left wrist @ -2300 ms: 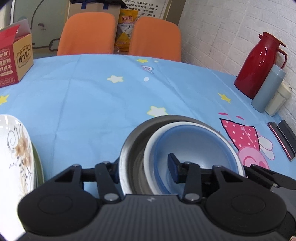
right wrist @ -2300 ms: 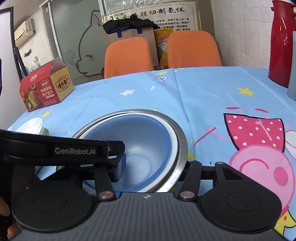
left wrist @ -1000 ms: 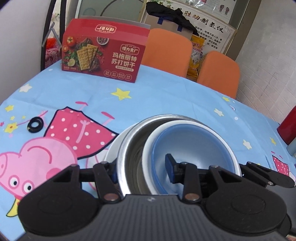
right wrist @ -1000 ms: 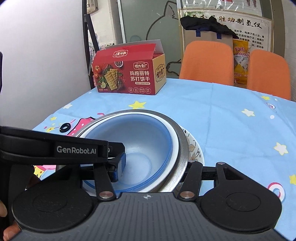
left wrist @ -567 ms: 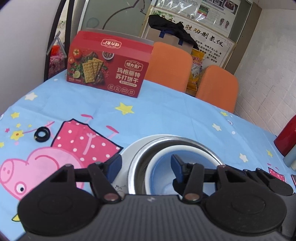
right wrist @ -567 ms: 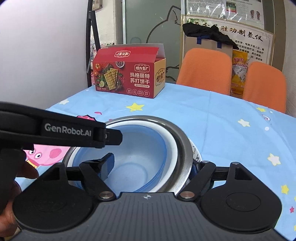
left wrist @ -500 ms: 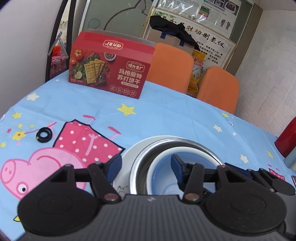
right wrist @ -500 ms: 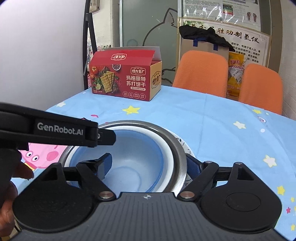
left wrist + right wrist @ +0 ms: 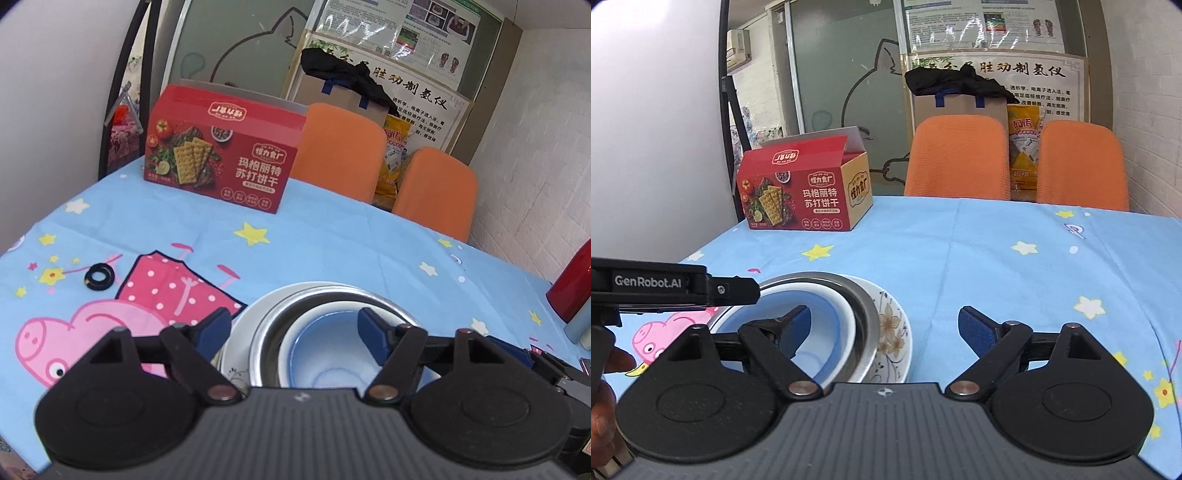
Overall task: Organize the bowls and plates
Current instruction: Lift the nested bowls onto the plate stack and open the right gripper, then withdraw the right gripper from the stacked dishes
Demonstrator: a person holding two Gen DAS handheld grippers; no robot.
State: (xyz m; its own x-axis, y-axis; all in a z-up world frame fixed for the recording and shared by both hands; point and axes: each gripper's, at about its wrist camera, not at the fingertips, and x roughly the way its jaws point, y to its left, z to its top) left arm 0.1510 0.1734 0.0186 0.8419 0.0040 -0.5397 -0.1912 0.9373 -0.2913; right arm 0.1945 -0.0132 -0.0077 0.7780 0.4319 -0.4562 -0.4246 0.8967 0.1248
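A steel bowl (image 9: 269,332) holding a white bowl with a blue inside (image 9: 328,354) rests on a white flowered plate (image 9: 236,347) on the blue tablecloth. The stack also shows in the right wrist view: steel bowl (image 9: 866,325), blue inside (image 9: 827,332), plate (image 9: 894,332). My left gripper (image 9: 295,328) is open, its fingers spread on either side of the stack's left rim. My right gripper (image 9: 884,325) is open, pulled back above the stack's right side. Neither holds anything.
A red cracker box (image 9: 218,166) stands at the back left. A small black ring (image 9: 99,275) lies on the cloth at left. A red thermos (image 9: 572,288) stands at the right edge. Two orange chairs (image 9: 956,155) are behind the table.
Both grippers carried the nested bowls left across the table onto the flowered plate, then opened and let go. The right gripper has backed off and up.
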